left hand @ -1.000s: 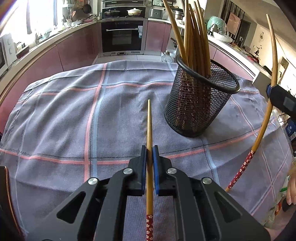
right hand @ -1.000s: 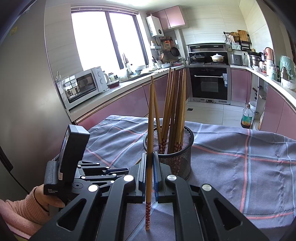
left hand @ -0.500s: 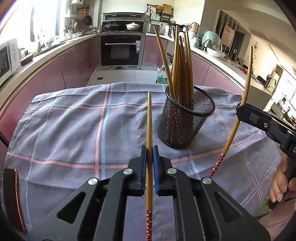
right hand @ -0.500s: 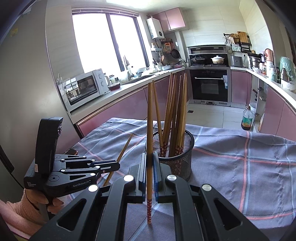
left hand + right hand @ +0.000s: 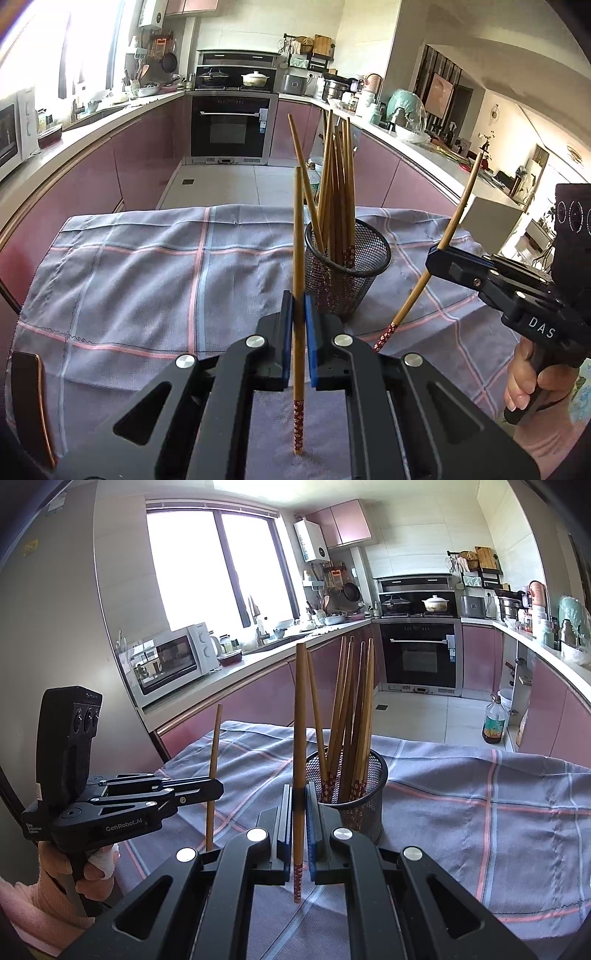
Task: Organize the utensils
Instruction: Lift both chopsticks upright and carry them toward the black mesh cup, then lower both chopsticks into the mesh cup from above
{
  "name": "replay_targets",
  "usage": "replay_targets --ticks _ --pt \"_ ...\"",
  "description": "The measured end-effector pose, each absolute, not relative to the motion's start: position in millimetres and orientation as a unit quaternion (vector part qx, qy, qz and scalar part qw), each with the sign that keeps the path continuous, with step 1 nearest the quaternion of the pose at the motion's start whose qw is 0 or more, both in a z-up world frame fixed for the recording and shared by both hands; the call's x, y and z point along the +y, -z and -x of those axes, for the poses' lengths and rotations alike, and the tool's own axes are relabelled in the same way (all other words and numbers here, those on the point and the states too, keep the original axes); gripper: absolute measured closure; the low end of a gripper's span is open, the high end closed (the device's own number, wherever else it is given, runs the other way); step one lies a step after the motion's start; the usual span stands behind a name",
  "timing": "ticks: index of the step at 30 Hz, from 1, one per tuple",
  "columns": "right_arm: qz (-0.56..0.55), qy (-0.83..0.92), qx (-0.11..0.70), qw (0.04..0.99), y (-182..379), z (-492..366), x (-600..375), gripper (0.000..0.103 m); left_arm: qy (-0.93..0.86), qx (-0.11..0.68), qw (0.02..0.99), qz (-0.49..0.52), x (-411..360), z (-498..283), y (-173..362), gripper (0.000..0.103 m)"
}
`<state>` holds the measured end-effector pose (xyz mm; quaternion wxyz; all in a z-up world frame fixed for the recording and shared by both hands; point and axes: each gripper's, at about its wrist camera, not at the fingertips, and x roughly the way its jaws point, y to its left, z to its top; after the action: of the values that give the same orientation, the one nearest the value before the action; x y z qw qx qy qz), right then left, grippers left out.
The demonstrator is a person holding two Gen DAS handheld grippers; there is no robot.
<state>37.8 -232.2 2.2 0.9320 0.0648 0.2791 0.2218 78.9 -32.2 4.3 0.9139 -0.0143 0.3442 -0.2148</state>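
Clamping one chopstick [image 5: 298, 236] each, both grippers' jaws hide its middle; the mesh holder [image 5: 364, 254] veils other chopsticks' ends.

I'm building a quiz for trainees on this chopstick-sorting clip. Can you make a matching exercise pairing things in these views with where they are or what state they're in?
Things:
1. left tool
2. black wire-mesh cup
3. white microwave oven
4. cream lidded pot

Places or states:
A. on the kitchen counter below the window
B. on the stove above the black oven
C. shut on a brown bamboo chopstick
D. standing on the grey checked cloth, holding a bundle of chopsticks

Pairs: 1-C, 2-D, 3-A, 4-B
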Motion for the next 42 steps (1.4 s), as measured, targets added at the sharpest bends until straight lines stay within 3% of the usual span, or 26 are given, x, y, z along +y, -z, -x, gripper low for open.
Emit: replay_targets --ticks 42 --pt "-0.060 -0.217 0.185 0.957 -69.0 -48.1 -248.6 0.097 0.267 0.220 0.937 0.053 -28.5 -52.8 -136.9 0.096"
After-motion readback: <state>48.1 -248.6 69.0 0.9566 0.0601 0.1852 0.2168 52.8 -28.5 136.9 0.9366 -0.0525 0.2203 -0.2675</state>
